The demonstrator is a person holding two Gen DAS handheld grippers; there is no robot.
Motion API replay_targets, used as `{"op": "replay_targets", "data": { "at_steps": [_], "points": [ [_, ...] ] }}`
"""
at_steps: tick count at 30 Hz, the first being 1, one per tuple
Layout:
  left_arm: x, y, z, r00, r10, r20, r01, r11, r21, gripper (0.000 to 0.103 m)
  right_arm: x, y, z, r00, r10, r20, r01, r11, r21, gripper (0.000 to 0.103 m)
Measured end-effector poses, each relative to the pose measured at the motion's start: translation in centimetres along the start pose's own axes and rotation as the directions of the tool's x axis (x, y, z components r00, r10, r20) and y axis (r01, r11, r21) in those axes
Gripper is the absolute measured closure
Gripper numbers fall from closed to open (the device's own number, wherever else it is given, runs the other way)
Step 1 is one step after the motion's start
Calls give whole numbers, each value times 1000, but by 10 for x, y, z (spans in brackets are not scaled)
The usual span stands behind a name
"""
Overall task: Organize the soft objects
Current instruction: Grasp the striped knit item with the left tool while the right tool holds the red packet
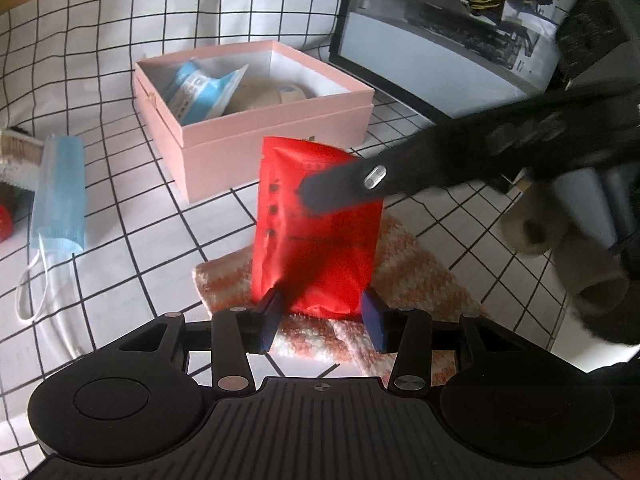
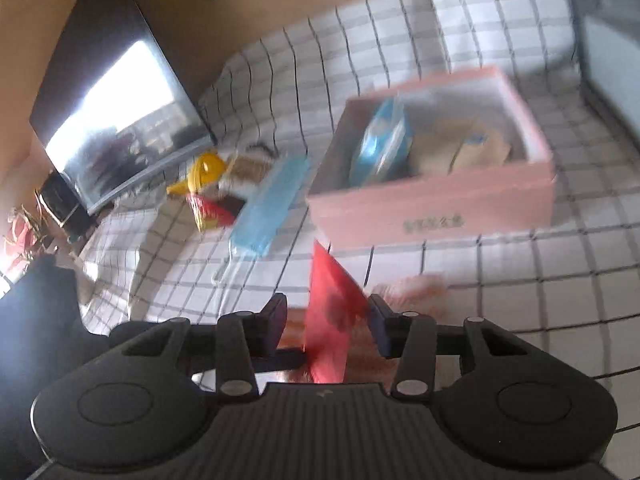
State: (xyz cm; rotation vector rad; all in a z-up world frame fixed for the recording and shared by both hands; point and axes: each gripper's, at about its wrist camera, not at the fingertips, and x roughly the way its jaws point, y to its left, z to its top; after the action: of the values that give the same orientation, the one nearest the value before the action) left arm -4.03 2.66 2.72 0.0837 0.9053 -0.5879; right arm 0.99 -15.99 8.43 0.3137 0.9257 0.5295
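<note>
A red tissue pack (image 1: 316, 240) stands upright on an orange-and-white towel (image 1: 420, 272). My left gripper (image 1: 322, 310) is shut on the pack's bottom end, one blue pad on each side. One black finger (image 1: 340, 188) of my right gripper reaches in from the right and lies across the pack's upper front. The right wrist view is blurred. There the pack (image 2: 328, 276) sits edge-on inside my right gripper (image 2: 328, 306), against the right finger, with a gap to the left finger. The towel (image 2: 416, 284) lies underneath. The open pink box (image 1: 280, 140) (image 2: 440, 208) behind holds a blue packet and a beige item.
A blue face mask (image 1: 60, 188) (image 2: 272, 200) lies left of the box on the checked cloth. A yellow toy (image 2: 206, 172) and a brush sit beyond it. Dark screens stand at the back (image 1: 440, 40) (image 2: 120, 128). Two beige tube-shaped things (image 1: 532, 232) show blurred at the right.
</note>
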Motion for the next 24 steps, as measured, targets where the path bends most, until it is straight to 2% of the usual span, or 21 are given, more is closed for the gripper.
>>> {"op": "replay_targets", "data": {
  "at_steps": [2, 5, 8, 10, 15, 19, 21, 24],
  "points": [
    [0, 0, -2, 1000, 1, 0, -1, 1000, -5, 55, 15, -1, -1, 999, 13, -42, -13, 1000, 14, 64],
    [0, 1, -5, 1000, 4, -8, -4, 1000, -17, 54, 39, -7, -4, 996, 13, -88, -9, 999, 37, 88],
    [-8, 1, -4, 1000, 12, -27, -14, 999, -49, 55, 46, -5, -4, 994, 12, -107, -9, 1000, 28, 94],
    [-14, 4, -2, 999, 11, -45, -16, 994, -113, 55, 36, 2, -4, 996, 2, -88, -5, 1000, -29, 98],
    [-22, 18, -3, 994, 8, -110, -44, 943, -329, 55, -6, 4, 1, 998, -67, 15, 68, 992, -109, 98],
    [-11, 18, -2, 988, -55, -142, -15, 893, -450, 56, -42, -16, -2, 979, -185, 83, 193, 975, -111, 98],
    [1, 9, 5, 987, -53, -153, -22, 892, -451, 55, -55, -27, -10, 964, -250, 89, 260, 957, -127, 98],
    [19, -12, 20, 986, -18, -168, -51, 915, -401, 48, -67, -43, -22, 947, -314, 73, 322, 936, -142, 98]
  ]
}}
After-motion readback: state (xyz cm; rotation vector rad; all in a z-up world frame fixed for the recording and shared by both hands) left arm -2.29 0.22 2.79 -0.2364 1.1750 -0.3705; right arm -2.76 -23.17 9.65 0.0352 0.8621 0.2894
